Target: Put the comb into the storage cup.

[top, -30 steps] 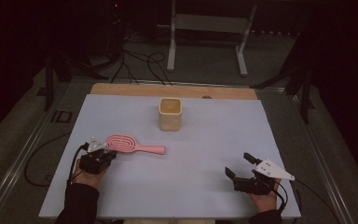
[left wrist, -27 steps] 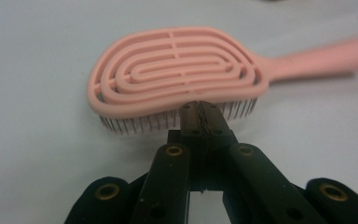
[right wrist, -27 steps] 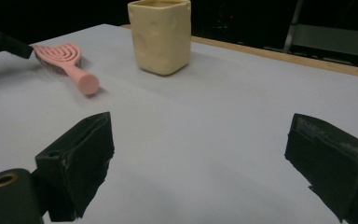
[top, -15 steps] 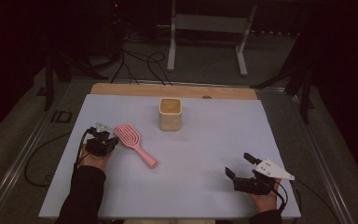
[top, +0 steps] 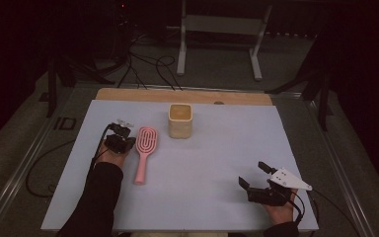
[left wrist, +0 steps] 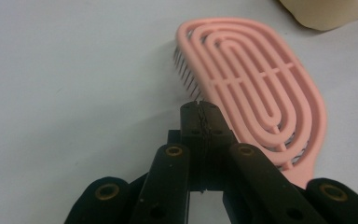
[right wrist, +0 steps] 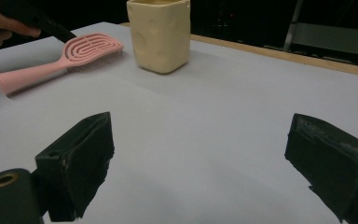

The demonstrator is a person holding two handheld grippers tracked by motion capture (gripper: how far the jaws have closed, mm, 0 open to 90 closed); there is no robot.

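The pink plastic hairbrush with an oval slotted head and dark bristles [top: 144,153] is lying bristles-down on the pale blue-grey surface [top: 217,163], near the cream square ceramic cup [top: 180,120], its handle pointing toward the person. The left gripper [left wrist: 200,109] is sitting clenched, nothing between its jaws, its tip just beside the brush head's edge; the right gripper [top: 254,175] is resting released, well apart. The brush is probably handling as light, stiff and rather slick, so the narrow handle is looking like the surest place to take hold.
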